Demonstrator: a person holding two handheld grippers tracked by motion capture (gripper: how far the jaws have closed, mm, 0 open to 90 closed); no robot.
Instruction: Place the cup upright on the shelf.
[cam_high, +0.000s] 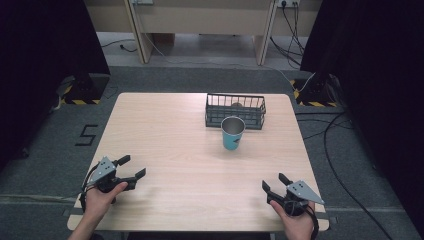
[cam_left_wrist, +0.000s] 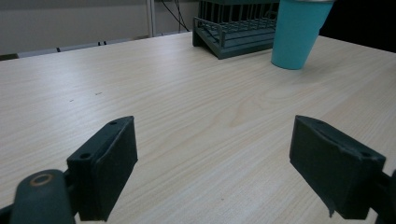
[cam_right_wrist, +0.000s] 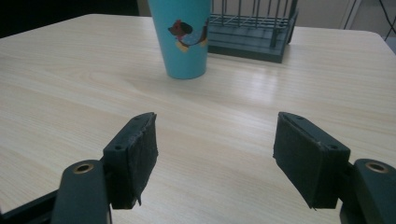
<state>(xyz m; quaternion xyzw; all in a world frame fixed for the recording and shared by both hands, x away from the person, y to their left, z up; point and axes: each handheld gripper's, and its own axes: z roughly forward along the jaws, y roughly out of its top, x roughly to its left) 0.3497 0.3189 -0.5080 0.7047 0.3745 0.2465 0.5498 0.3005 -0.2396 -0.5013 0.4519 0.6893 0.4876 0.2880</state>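
The left tongs (cam_left_wrist: 212, 170) stand spread apart over bare table (cam_left_wrist: 187, 107). At one o'clock stands a teal cup (cam_left_wrist: 296, 35). A dark wire basket (cam_left_wrist: 233, 28) sits just behind it at twelve.

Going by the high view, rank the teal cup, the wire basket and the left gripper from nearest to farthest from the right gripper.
1. Teal cup: up the table and a little left of the right gripper, standing upright just in front of the basket.
2. Wire basket: right behind the cup, near the far edge.
3. Left gripper: across the table at the near left corner, clearly farthest.
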